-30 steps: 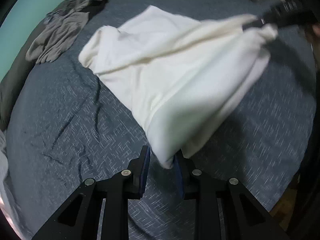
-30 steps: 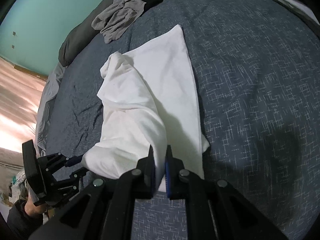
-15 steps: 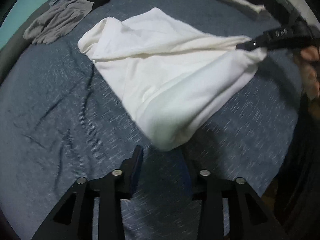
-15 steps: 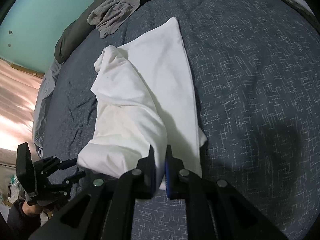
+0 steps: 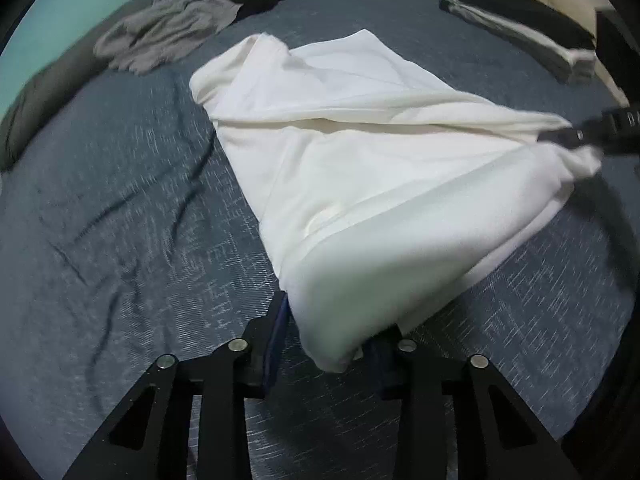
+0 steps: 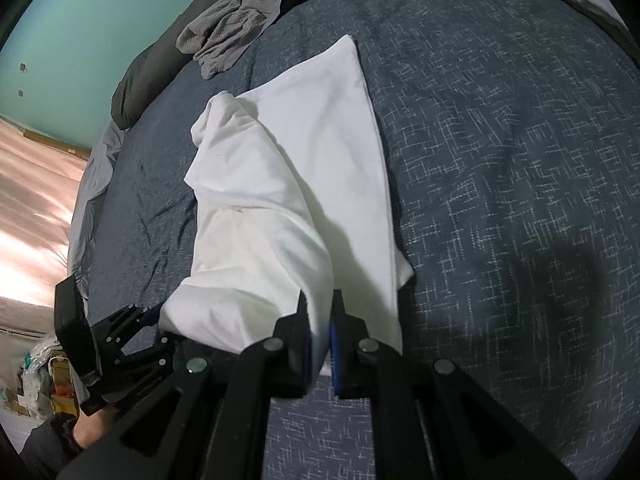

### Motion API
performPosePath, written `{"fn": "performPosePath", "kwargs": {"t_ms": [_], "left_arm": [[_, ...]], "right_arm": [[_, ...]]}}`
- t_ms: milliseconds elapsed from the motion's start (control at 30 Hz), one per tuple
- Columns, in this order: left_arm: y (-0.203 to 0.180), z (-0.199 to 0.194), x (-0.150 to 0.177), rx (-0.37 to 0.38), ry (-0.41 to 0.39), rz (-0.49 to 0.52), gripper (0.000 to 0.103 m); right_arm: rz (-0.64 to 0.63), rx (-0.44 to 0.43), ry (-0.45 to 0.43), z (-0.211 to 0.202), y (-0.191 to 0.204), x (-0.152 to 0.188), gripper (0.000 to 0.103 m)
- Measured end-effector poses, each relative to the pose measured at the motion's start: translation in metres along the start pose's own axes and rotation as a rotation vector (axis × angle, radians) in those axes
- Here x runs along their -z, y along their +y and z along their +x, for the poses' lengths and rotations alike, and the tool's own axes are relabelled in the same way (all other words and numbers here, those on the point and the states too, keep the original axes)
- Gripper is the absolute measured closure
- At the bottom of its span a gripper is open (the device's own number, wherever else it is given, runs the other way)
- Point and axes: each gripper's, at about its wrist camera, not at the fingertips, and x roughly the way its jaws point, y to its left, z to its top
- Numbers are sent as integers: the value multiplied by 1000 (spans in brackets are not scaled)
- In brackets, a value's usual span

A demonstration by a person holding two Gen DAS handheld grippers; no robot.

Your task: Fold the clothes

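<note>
I'm mid-fold on the white garment (image 5: 360, 184), lying mid-bed (image 6: 500, 160). My right gripper (image 6: 319, 344) pinches its near edge; my left gripper (image 5: 332, 344) has been closing around the bunched corner. Next, secure that corner.

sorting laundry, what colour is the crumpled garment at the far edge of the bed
Grey; the crumpled garment shows best in the right wrist view.

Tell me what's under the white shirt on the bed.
The white shirt lies on the dark blue bedspread, which shows all around it. The cloth is bunched and doubled over, so whatever sits directly beneath or inside its folds is covered and cannot be seen.
</note>
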Motion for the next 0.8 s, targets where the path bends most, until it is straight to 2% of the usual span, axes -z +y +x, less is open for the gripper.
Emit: {"fn": "performPosePath", "kwargs": {"t_ms": [100, 300, 433, 533, 633, 800], "left_arm": [[-4, -3, 4, -31, 3, 62, 70], [-1, 1, 6, -48, 28, 134, 71], [-4, 0, 10, -29, 59, 164, 71], [1, -7, 10, 16, 69, 174, 70], [11, -21, 16, 59, 86, 167, 70], [51, -49, 20, 139, 59, 35, 70]], "right_arm": [[-5, 6, -2, 0, 0, 0, 96], [-20, 34, -3, 0, 5, -1, 97], [-12, 54, 16, 6, 1, 1, 97], [-1, 51, 28, 10, -5, 3, 97], [10, 41, 28, 11, -10, 4, 97], [10, 35, 34, 14, -10, 5, 97]]}}
